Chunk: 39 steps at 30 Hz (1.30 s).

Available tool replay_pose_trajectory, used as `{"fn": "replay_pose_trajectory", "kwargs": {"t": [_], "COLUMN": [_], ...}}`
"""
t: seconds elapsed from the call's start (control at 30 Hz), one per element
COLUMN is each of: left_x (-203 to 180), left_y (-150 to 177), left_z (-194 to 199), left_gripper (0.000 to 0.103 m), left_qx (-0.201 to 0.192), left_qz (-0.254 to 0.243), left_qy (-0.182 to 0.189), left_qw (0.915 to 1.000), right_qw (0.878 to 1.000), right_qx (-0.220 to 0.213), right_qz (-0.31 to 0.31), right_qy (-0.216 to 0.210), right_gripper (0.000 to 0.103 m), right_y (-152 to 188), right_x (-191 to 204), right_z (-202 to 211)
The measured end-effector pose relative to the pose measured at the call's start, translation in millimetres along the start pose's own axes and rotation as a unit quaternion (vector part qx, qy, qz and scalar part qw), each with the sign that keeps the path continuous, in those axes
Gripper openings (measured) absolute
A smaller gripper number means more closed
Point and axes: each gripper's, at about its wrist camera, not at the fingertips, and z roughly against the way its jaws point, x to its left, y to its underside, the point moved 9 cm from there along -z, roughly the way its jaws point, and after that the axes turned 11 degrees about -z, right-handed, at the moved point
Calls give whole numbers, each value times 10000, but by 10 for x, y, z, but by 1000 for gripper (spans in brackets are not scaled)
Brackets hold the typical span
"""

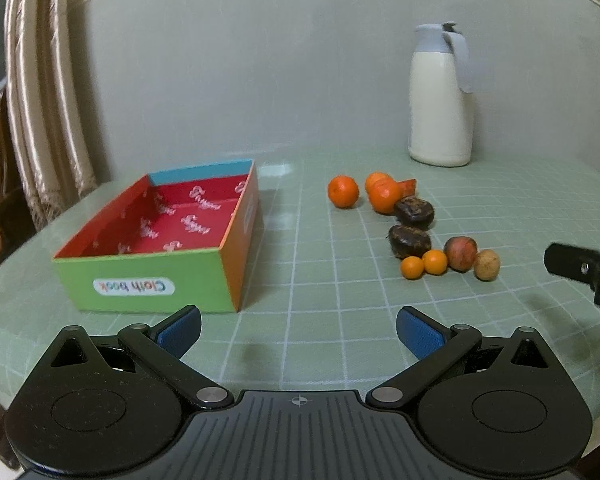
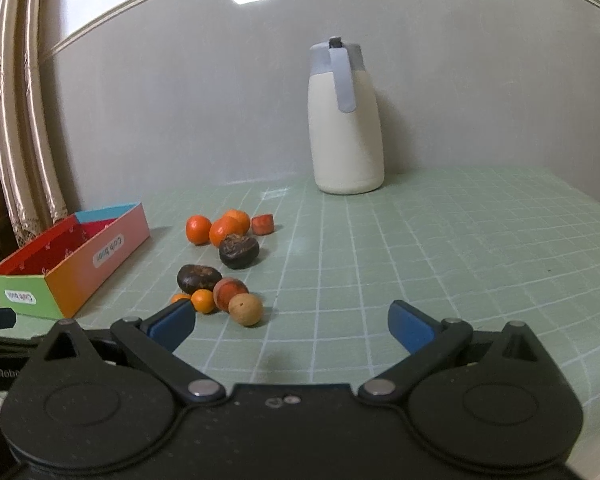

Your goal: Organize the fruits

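Observation:
Several fruits lie loose on the green grid mat: oranges (image 1: 343, 191) (image 2: 198, 229), two dark brown fruits (image 1: 409, 241) (image 2: 239, 251), two small kumquats (image 1: 435, 261) (image 2: 203, 301), a reddish fruit (image 1: 460, 253) (image 2: 229, 292) and a tan round one (image 1: 486, 265) (image 2: 245, 309). An open colourful box (image 1: 152, 280) (image 2: 112, 248) with a red inside stands left of them, empty. My left gripper (image 1: 298, 330) is open and empty, near the box's front corner. My right gripper (image 2: 292, 326) is open and empty, just right of the tan fruit.
A cream jug with a grey lid (image 1: 440, 96) (image 2: 344, 120) stands at the back by the wall. A curtain (image 1: 48, 120) hangs at the left beyond the table edge. The right gripper's finger shows at the right of the left wrist view (image 1: 580, 270).

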Motion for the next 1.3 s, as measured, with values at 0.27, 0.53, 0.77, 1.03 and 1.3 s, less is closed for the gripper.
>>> {"fn": "replay_pose_trajectory", "kwargs": {"t": [0.27,0.53,0.77,1.03,1.3], "left_x": [-150,-269,-413,-467,-487], "left_y": [-118,-252,-393,-597,-684], "left_z": [8,-95,-255,-469,-748], "left_gripper": [103,103,103,103,103], "left_qx": [-60,-68,-71,-102,53], "left_qz": [-347,-557,-953,-1085,-959], "left_qy": [48,80,53,53,119], "left_qw": [9994,9984,9954,9940,9953], "right_qw": [9991,9967,9922,9892,9872], "right_qx": [-149,-279,-326,-356,-316], "right_qz": [-388,-756,-1183,-1403,-1537], "right_qy": [-47,91,218,215,273], "right_gripper": [103,103,103,103,103], "right_y": [-108,-200,-244,-265,-269], "right_x": [-142,-346,-570,-687,-756], "right_z": [52,87,89,85,74]}}
